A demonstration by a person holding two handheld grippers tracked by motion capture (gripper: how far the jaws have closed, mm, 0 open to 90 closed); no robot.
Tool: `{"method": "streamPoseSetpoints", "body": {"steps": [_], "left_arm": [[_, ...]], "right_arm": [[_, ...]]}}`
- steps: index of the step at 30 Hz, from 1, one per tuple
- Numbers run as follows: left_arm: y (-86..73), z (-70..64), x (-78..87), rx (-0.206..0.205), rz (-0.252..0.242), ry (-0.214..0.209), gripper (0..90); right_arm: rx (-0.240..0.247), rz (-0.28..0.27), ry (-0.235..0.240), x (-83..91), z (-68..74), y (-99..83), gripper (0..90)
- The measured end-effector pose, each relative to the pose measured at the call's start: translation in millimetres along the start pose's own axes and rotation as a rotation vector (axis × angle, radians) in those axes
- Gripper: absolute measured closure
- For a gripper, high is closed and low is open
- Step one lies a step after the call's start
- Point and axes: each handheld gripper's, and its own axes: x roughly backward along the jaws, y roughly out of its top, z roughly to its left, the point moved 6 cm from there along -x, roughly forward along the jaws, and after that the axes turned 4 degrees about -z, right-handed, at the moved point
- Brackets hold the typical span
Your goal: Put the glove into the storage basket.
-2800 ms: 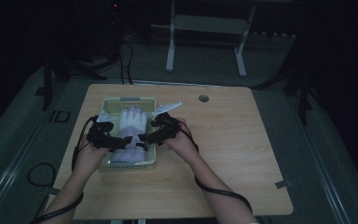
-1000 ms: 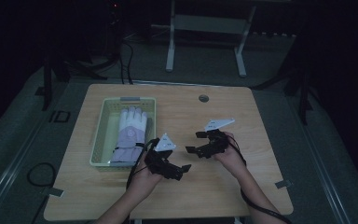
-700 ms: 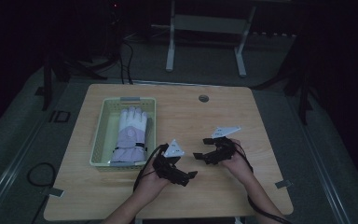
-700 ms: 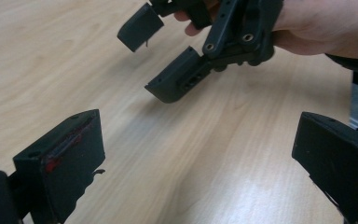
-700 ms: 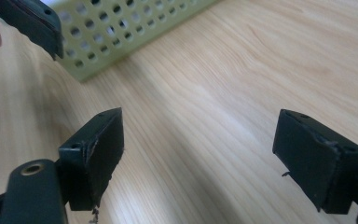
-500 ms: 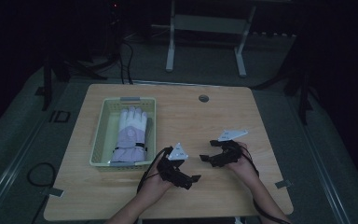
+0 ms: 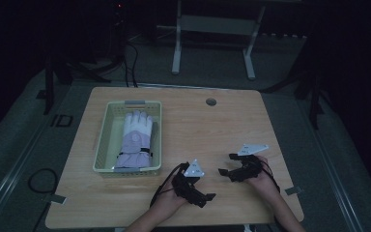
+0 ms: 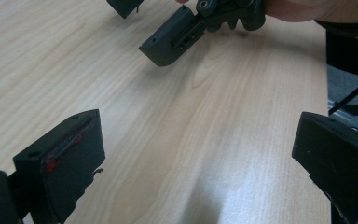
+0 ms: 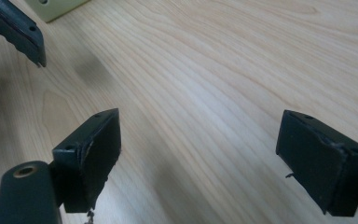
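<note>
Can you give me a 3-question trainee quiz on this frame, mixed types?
1. True or false: the glove lies in the basket.
2. The left tongs are: A) shut on the glove, B) open over bare table, C) shut on the basket rim.
3. Fill in: seen from above, the right tongs are on the ____ side of the basket.

Key: 1 true. 2 B, jaws wide apart with nothing between them. 3 right, near the table's front edge; these jaws are open too.
</note>
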Motion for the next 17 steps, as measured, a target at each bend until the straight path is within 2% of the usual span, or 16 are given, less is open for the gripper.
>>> {"method": "streamPoseSetpoints", "body": {"steps": [8, 11, 17], "left_arm": [[-7.9, -3.7, -5.0, -0.012, -0.003, -0.015, 2.6], [-8.8, -4.6, -5.0, -0.013, -0.013, -0.016, 2.6], [-9.7, -6.2, -4.9, -0.021, -0.017, -0.014, 2.6]], "right_arm": [[0.009, -0.025, -0.009, 12.0, 0.0, -17.9, 13.7], [0.006, -0.056, -0.019, 16.0, -1.5, -18.6, 13.7], [0.015, -0.056, -0.036, 15.7, -3.5, -22.3, 13.9]]}}
